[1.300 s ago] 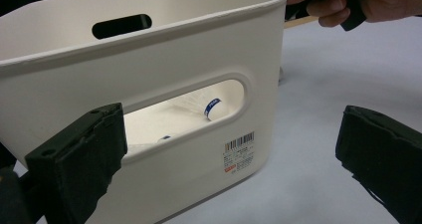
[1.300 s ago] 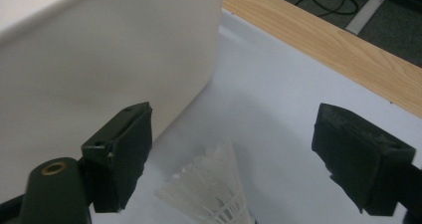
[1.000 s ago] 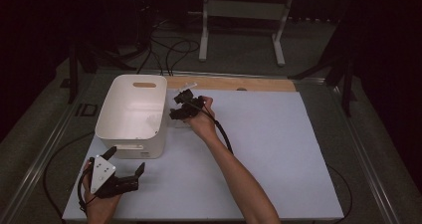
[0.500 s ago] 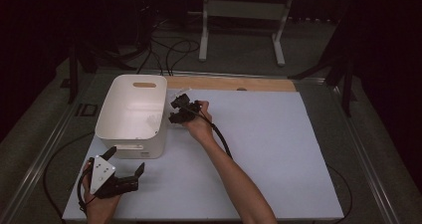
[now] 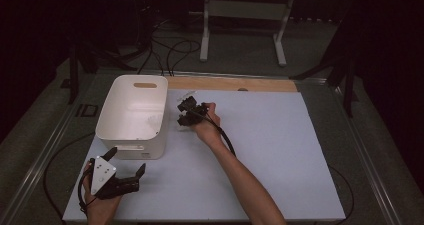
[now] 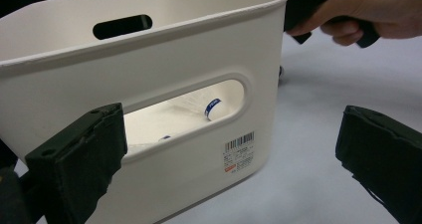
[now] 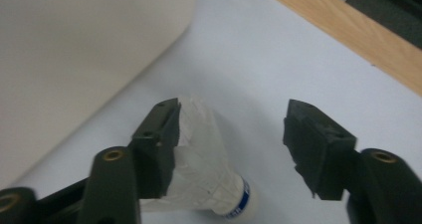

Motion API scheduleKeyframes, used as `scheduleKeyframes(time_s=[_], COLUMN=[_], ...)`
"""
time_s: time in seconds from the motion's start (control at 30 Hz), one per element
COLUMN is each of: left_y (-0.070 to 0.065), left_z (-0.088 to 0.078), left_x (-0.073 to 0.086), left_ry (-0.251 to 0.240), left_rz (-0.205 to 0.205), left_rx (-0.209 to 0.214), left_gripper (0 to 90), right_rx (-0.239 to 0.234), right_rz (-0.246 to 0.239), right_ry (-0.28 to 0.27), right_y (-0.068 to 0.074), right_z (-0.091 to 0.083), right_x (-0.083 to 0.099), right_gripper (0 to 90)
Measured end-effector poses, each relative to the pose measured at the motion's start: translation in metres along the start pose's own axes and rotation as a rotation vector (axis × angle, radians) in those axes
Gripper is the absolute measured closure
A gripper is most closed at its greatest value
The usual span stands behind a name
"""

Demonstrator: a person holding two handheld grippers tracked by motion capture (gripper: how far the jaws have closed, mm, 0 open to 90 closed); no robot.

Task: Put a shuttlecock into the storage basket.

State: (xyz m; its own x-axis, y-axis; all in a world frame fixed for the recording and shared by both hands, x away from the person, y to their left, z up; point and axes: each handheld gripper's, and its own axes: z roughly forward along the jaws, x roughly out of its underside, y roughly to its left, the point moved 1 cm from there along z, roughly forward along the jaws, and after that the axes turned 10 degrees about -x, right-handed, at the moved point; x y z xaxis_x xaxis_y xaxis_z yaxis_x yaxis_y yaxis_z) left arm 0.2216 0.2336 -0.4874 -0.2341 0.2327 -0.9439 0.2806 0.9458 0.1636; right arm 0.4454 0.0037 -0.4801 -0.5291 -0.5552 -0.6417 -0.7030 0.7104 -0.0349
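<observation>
**Right gripper closes in on a shuttlecock beside the bin**

At the middle of the high view, the right gripper [image 5: 186, 111] sits just right of the white bin [image 5: 131, 135], a touch lower in the frame than a second ago, when it stood nearer the wooden strip at the tabletop's [image 5: 280, 150] far edge. Its jaws have just been closing. In the right gripper view a white shuttlecock [image 7: 204, 169] lies on its side between them, low in the frame: the feather skirt touches or overlaps the left jaw, while the right jaw stands apart from it with bare tabletop between. The gripper is thus half spread and not yet pinching the shuttlecock. The likely meaning is that a grasp is under way, probably to lift the shuttlecock into the bin.

The left gripper [image 5: 125, 172] rests at the lower left of the high view, in the same spot as before, jaws spread wide and holding nothing. Its own view looks at the bin's side, where the handle slot shows at least one more shuttlecock [image 6: 209, 104] lying inside.

Writing: a barcode sticker [image 6: 239, 152] with small orange and black print sits on the bin below the slot, too small to read. Both shuttlecocks carry a blue band; the one in the bin has white lettering that cannot be made out.
</observation>
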Motion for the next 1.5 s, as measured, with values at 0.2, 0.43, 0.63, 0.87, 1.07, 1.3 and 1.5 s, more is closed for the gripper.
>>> scheduleKeyframes(time_s=[0.2,0.43,0.63,0.87,1.07,1.3,1.5], left_y=[-0.001,-0.001,-0.001,-0.002,-0.001,-0.001,-0.001], left_z=[0.000,0.001,0.001,0.001,0.001,0.001,0.001], left_x=[0.000,0.000,0.000,0.000,0.000,0.000,0.000], left_ry=[0.001,0.001,0.002,0.003,0.002,0.001,0.001], left_rz=[0.001,0.001,0.001,0.002,0.002,0.002,0.002], left_rx=[0.001,-0.001,-0.002,-0.002,-0.002,-0.002,-0.002], left_gripper=[0.2,0.2,0.2,0.2,0.2,0.2,0.2], right_rx=[0.007,-0.012,-0.067,-0.109,-0.126,-0.119,-0.119], right_rz=[-0.010,0.010,0.057,0.090,0.096,0.086,0.081], right_ry=[0.009,0.017,0.026,0.027,0.029,0.019,0.006], right_y=[-0.008,-0.020,-0.032,-0.039,-0.039,-0.037,-0.036], right_z=[-0.011,-0.020,-0.026,-0.029,-0.027,-0.029,-0.034], right_x=[0.007,0.015,0.025,0.033,0.036,0.035,0.034], right_gripper=[50.3,60.9,73.6,83.3,83.6,89.2,89.3])
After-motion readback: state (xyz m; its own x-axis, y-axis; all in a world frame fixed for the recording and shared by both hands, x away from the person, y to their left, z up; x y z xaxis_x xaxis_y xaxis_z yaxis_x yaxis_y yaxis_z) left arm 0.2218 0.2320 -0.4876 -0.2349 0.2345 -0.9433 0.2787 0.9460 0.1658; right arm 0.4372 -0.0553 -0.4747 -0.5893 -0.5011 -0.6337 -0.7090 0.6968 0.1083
